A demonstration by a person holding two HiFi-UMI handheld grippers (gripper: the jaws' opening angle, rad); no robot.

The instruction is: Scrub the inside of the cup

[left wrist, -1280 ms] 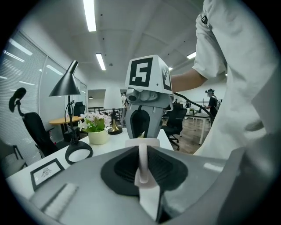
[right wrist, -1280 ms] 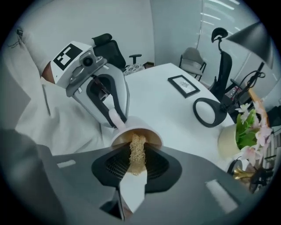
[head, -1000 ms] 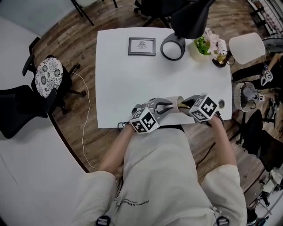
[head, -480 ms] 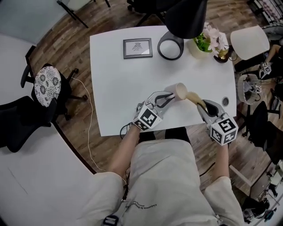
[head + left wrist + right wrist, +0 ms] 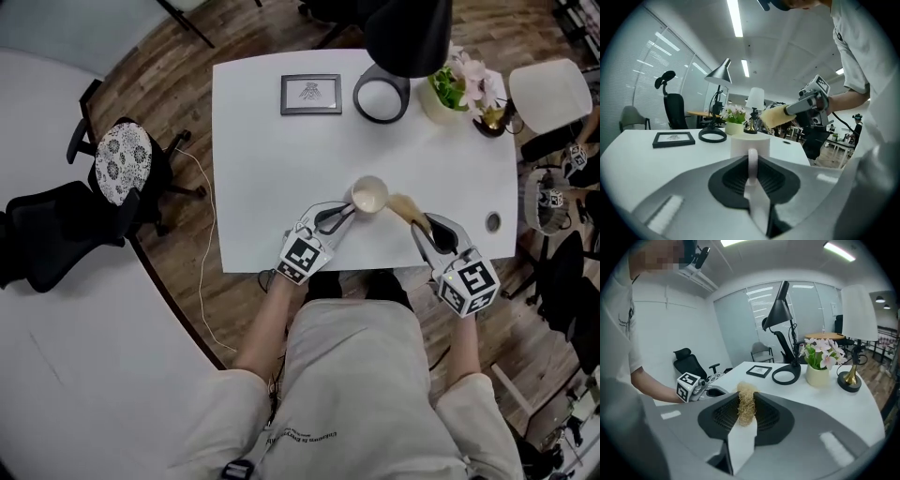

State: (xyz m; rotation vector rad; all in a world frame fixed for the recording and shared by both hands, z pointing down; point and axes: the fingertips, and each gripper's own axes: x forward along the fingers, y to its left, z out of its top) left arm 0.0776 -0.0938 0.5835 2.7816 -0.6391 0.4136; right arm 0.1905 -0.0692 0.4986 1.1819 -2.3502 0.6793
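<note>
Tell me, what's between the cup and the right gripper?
A tan scrubber, clamped in the right gripper, pointing at the cup; the head view shows it.

Centre frame, the cup (image 5: 368, 196) is cream and the scrubber (image 5: 405, 207) straw-tan against the white surface (image 5: 272, 178). Toward the top, the picture frame (image 5: 310, 95) and lamp (image 5: 408, 42) are black and the flowers (image 5: 473, 80) pink. At left, the cushion (image 5: 120, 161) has a black-and-white floral pattern, and the floor (image 5: 178, 66) is brown wood.

From the head view we look steeply down on the white table (image 5: 272, 159) from above the person's chest. The left gripper view sits low at the table's 7 o'clock, close behind the cup (image 5: 740, 145), facing 1 o'clock. The right gripper view sits at 5 o'clock, facing 11. All three views share the desk lamp (image 5: 408, 37) and picture frame (image 5: 311, 95).
</note>
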